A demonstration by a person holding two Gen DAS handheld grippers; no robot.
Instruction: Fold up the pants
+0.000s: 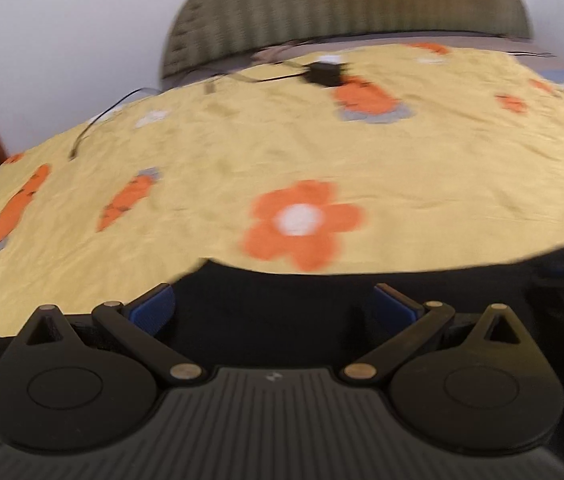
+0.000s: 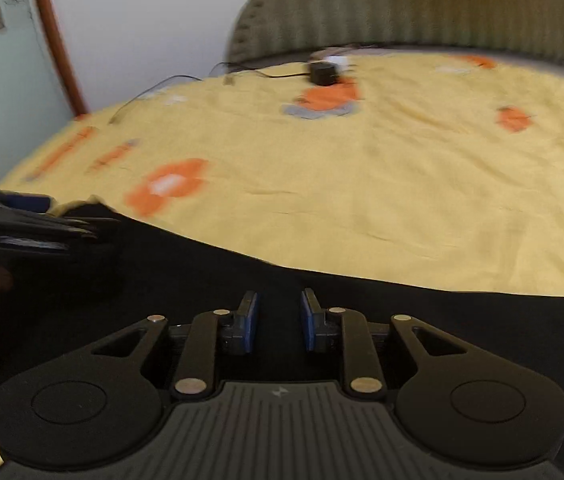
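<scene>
Black pants lie on the near edge of a yellow bedspread with orange flowers and carrots. My left gripper is wide open, its blue pads spread over the black cloth. My right gripper hovers over the pants, its blue pads a narrow gap apart with only black cloth showing between them. The left gripper also shows at the left edge of the right wrist view. Both views are blurred.
A small black box with cables lies at the far side of the bed, near the green headboard. A thin black cable trails at the left. A wooden frame and white wall stand at the left.
</scene>
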